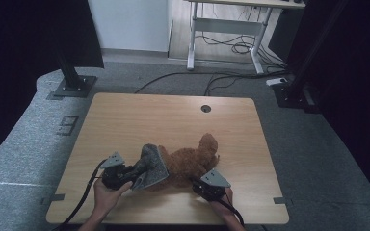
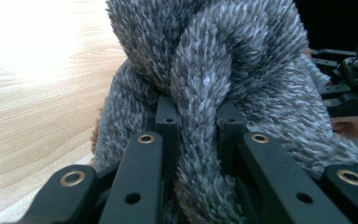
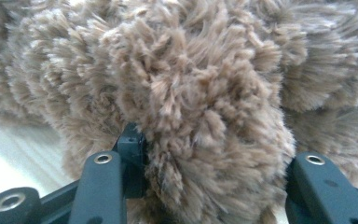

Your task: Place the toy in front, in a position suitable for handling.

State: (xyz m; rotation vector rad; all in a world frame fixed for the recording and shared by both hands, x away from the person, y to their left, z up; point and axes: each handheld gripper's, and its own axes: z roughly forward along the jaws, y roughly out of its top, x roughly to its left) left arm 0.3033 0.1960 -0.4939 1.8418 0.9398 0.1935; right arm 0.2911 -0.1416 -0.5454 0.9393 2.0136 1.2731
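The grey fuzzy cloth (image 2: pixel 223 70) runs off the top and right edges of the left gripper view, so its full outline cannot be told; the fold pinched between the left gripper (image 2: pixel 198 121) jaws hides their pads; at 3 o'clock the other gripper is dark, cropped and hard to read. In the right gripper view the brown plush toy (image 3: pixel 191 93) spills past the frame at 9, 12 and 3 o'clock; its fur covers the right gripper (image 3: pixel 209 154) at 5 o'clock. In the high view the toy's face is too small to make out; the cloth covers its side at 9 o'clock.
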